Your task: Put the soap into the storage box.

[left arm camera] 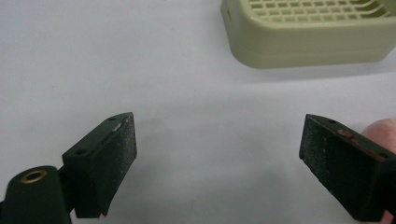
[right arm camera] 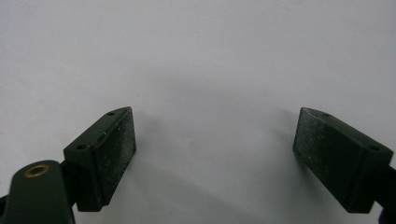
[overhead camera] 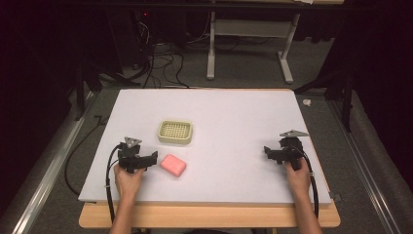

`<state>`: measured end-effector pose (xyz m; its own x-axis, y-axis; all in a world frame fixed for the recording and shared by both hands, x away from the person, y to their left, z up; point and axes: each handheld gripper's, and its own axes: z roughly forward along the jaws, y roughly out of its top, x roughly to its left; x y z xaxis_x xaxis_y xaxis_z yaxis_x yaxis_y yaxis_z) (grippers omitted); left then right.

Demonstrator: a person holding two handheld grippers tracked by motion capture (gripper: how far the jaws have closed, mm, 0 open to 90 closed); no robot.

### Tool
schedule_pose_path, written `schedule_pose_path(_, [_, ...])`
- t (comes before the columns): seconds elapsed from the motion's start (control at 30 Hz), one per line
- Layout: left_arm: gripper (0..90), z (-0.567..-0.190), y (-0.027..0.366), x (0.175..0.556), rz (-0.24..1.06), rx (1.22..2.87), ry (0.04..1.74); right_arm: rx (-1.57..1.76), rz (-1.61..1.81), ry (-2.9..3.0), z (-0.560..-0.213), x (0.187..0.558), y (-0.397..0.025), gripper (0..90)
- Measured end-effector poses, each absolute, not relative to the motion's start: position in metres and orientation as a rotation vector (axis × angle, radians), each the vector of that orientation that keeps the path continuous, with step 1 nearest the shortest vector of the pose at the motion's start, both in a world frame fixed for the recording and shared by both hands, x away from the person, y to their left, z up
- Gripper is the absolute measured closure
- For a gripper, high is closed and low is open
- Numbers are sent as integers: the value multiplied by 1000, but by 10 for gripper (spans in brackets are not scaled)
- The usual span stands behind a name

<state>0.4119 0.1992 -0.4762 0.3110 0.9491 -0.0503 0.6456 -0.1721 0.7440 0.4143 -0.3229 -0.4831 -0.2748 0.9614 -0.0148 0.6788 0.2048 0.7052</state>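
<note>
A pink bar of soap (overhead camera: 173,165) lies on the white table top (overhead camera: 234,117), left of centre near the front. Behind it stands a cream slotted soap dish (overhead camera: 175,132), empty, whose front wall is at the top right of the left gripper view (left arm camera: 308,42). My left gripper (overhead camera: 141,160) rests just left of the soap, open, with bare table between its jaws (left arm camera: 217,154); a pink edge of the soap (left arm camera: 380,133) peeks past the right jaw. My right gripper (overhead camera: 278,154) sits at the right side of the table, open over bare white surface (right arm camera: 215,149).
The white sheet lies on a wooden table whose front edge (overhead camera: 209,217) shows below it. Black cables (overhead camera: 109,190) trail off the front from each gripper. A white table frame (overhead camera: 248,44) and loose cables stand on the floor beyond the far edge.
</note>
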Motion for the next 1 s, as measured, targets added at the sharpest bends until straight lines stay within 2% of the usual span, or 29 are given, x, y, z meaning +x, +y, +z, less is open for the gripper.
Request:
schedule_pose_path(0.33, [115,-461,198,399,541,1858,1354,1521,823,2030,-483,414,-323,136])
schedule_pose_path(1.0, [91,-444,172,373,474,1912,1192,1520,823,2030,-483,414,-323,136])
